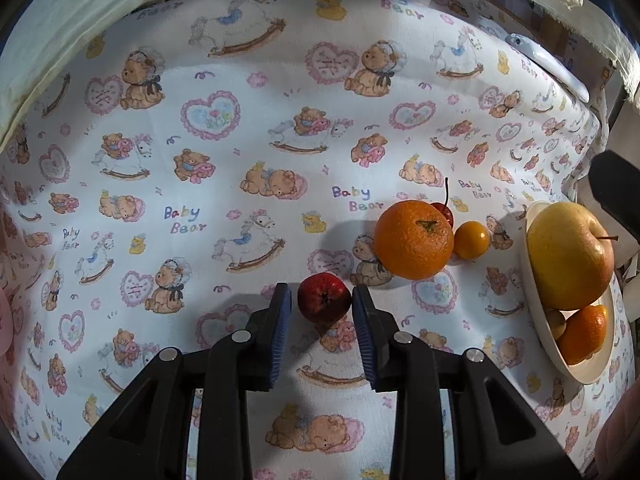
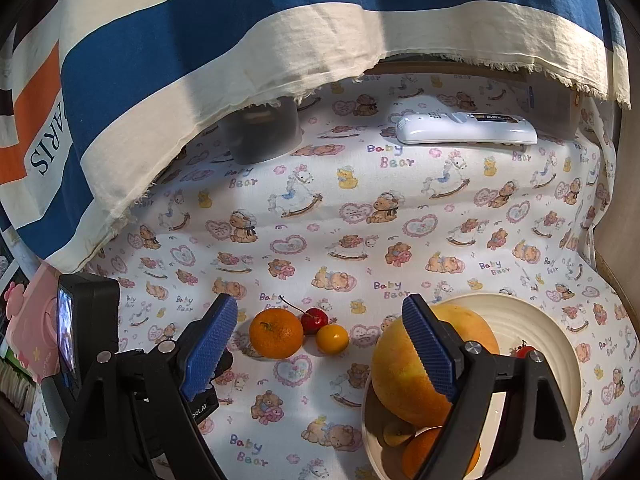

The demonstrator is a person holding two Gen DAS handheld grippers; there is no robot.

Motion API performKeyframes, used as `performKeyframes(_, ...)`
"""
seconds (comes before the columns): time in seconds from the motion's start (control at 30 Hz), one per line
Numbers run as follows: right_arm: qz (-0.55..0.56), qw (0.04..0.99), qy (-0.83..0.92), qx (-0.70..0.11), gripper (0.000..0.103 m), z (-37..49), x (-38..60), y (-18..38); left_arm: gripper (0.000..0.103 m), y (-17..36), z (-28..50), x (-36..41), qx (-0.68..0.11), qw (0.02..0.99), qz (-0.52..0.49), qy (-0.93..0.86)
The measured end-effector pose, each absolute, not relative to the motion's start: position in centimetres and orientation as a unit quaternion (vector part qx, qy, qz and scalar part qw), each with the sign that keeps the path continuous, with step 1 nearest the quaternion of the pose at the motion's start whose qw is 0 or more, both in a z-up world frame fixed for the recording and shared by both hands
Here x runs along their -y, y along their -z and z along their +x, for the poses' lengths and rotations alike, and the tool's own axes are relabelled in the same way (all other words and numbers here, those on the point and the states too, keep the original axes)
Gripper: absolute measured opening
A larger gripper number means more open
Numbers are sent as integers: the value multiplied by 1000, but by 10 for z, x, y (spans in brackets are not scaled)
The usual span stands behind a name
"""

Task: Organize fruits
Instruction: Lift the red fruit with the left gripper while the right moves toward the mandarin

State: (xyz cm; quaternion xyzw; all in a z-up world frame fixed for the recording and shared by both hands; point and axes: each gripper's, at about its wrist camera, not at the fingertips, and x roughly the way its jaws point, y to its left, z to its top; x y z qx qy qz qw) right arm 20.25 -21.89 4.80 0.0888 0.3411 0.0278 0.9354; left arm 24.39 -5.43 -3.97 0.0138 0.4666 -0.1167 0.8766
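A small dark-red fruit [image 1: 324,298] rests on the bear-print tablecloth between the blue pads of my left gripper [image 1: 322,294]. A thin gap shows at the left pad, so the jaws stand open around it. To its right lie an orange [image 1: 414,238], a cherry [image 1: 444,210] and a small yellow fruit [image 1: 471,240]. A cream plate [image 1: 576,372] holds a big yellow apple [image 1: 568,256] and a mandarin [image 1: 584,334]. My right gripper [image 2: 320,300] is wide open and holds nothing, its right finger in front of the apple [image 2: 404,372] at the left rim of the plate [image 2: 532,320].
A white remote [image 2: 466,130] lies at the back of the table beside a dark jar [image 2: 264,132]. A blue and cream cloth [image 2: 200,40] hangs over the far edge. The body of the left gripper [image 2: 80,320] stands at the left.
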Motion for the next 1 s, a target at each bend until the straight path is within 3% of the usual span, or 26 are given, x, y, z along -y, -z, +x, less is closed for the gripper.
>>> performKeyframes(0.47,88,935,-24,-344,86,204,223,-46,27,41,246,59,-463,878,17,119)
performKeyframes(1.0,105,912,-60,-391,86,221,202,-40,27,-12,232,16,-390,914,-38,105)
